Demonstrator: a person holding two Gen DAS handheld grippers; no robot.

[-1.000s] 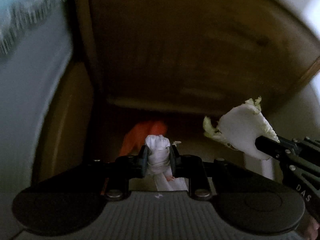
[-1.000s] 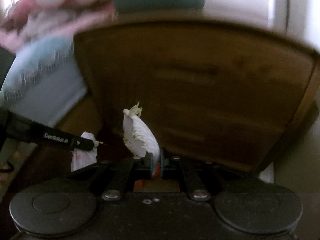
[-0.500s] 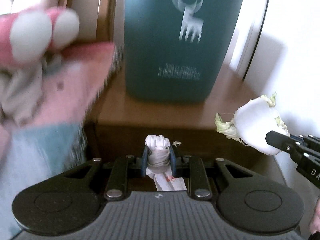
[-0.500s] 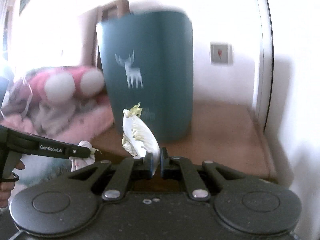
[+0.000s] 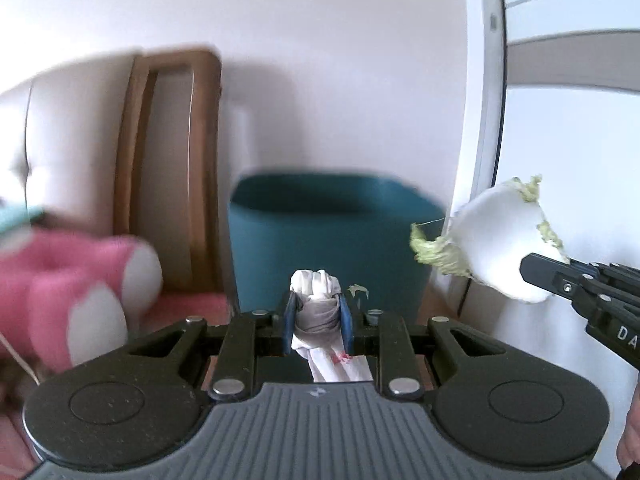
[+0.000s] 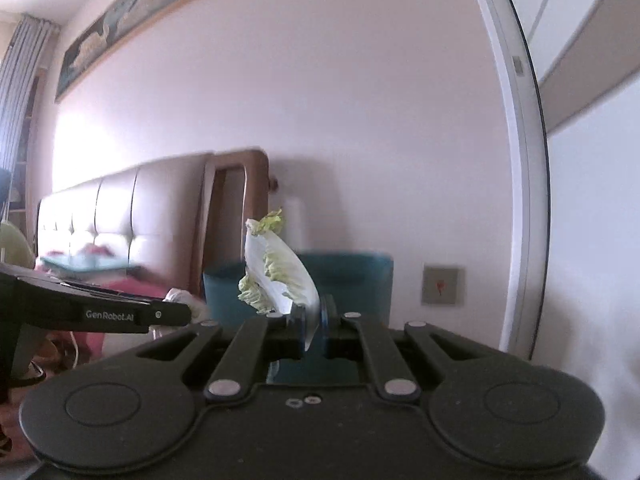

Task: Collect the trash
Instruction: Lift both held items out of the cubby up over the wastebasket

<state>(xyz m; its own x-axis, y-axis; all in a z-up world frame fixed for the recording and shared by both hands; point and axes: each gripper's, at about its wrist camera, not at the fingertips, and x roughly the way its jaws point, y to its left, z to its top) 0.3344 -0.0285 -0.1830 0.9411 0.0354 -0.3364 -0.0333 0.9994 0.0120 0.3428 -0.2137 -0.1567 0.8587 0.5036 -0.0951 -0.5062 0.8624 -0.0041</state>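
My left gripper [image 5: 317,312] is shut on a crumpled white tissue [image 5: 316,292] with a red mark lower down. Straight ahead of it stands a teal trash bin [image 5: 332,240], whose rim sits about level with the tissue. My right gripper [image 6: 314,314] is shut on a pale cabbage leaf [image 6: 276,272] that stands up from its jaws. In the left wrist view the cabbage leaf [image 5: 500,236] hangs right of the bin, pinched by the right gripper [image 5: 536,270]. In the right wrist view the teal bin [image 6: 348,284] lies behind the leaf, and the left gripper [image 6: 176,312] reaches in from the left with the tissue [image 6: 178,296].
A pink and white plush toy [image 5: 80,292] lies at the left on bedding. A wooden headboard post [image 5: 172,168] and padded headboard [image 6: 112,208] stand left of the bin. A white door frame [image 5: 484,120] runs up the right side. A wall switch plate [image 6: 442,284] is right of the bin.
Both grippers rose with their loads, from facing the wooden cabinet front, past the bin's side, up to its rim. The tissue and the cabbage leaf stayed gripped.
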